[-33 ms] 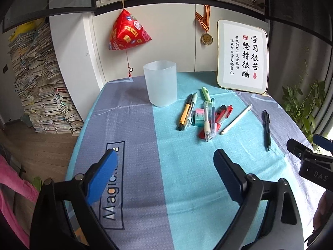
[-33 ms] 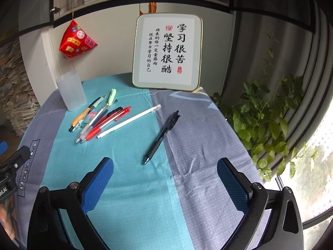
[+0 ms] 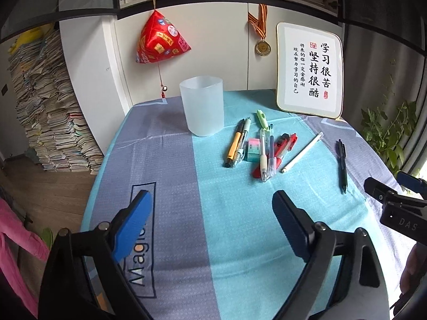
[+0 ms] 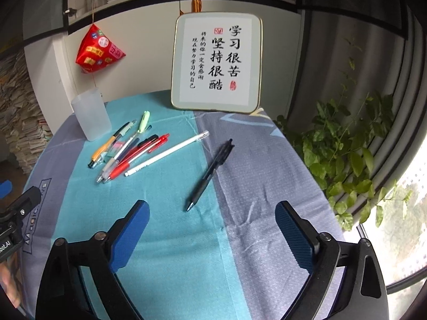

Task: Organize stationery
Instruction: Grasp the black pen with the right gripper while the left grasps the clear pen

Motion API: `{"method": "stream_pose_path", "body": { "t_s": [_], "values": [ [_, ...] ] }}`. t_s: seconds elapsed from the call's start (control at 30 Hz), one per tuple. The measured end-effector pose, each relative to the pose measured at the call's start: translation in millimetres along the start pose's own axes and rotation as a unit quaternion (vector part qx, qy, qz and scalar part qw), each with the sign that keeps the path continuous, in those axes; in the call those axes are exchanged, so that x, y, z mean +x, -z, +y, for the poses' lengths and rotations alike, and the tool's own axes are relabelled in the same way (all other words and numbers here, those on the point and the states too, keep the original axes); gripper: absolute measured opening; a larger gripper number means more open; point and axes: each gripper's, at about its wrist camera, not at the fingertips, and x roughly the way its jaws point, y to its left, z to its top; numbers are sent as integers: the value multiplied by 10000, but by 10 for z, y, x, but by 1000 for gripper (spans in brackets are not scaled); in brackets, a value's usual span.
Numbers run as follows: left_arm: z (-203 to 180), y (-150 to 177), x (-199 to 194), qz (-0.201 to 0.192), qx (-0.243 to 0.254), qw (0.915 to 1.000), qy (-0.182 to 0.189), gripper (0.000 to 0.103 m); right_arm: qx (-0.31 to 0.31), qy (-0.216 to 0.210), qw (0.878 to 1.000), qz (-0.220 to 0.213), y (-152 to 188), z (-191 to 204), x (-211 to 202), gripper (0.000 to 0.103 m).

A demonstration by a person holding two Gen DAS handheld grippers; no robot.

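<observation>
Both claws have just been narrowing slightly, nothing between their pads, while the stationery lies as it did a moment earlier. The left gripper hovers spread wide above the teal-and-grey tablecloth, touching nothing. The right gripper is likewise wide apart and empty, with the black pen lying alone on the cloth just beyond its tips. Further back, a cluster of pens and a small eraser lie beside the upright frosted cup, near a framed calligraphy board.
</observation>
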Motion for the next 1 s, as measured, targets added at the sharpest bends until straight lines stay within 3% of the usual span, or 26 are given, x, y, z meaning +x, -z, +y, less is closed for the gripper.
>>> {"method": "stream_pose_path", "body": {
  "t_s": [0.1, 0.17, 0.27, 0.33, 0.47, 0.53, 0.57, 0.63, 0.7, 0.8, 1.0],
  "values": [
    [-54, -53, 170, 139, 17, 9997, 202, 79, 17, -125, 9995, 294, -24, 15, 276, 76],
    [-94, -59, 264, 269, 5, 9989, 378, 72, 46, -215, 9987, 461, -29, 14, 423, 61],
    [-146, -49, 369, 400, 0, 9979, 500, 68, 229, -495, 9961, 699, -14, -21, 577, 55],
    [-175, -38, 404, 405, 38, 9974, 600, 68, 359, -666, 9946, 712, 4, -36, 622, 54],
    [-241, -30, 442, 341, 160, 9958, 839, 68, 293, -584, 9966, 494, 11, -21, 640, 46],
    [-292, -32, 514, 369, 259, 9955, 833, 68, 178, -510, 9977, 397, 4, 2, 656, 39],
    [-315, -32, 552, 397, 301, 9954, 817, 68, 144, -439, 9981, 399, 2, 13, 658, 27],
    [-354, -35, 627, 448, 354, 9952, 799, 64, 101, -571, 9975, 411, -4, 15, 670, 17],
    [-370, -46, 705, 532, 338, 9940, 890, 46, 103, -615, 9972, 410, -6, 8, 674, 15],
    [-373, -67, 833, 746, 280, 9918, 997, 27, 155, -726, 9964, 409, 0, -15, 673, 13],
    [-359, -141, 911, 774, 154, 9894, 1219, 17, 385, -940, 9940, 393, 25, -86, 667, 13]
  ]
}}
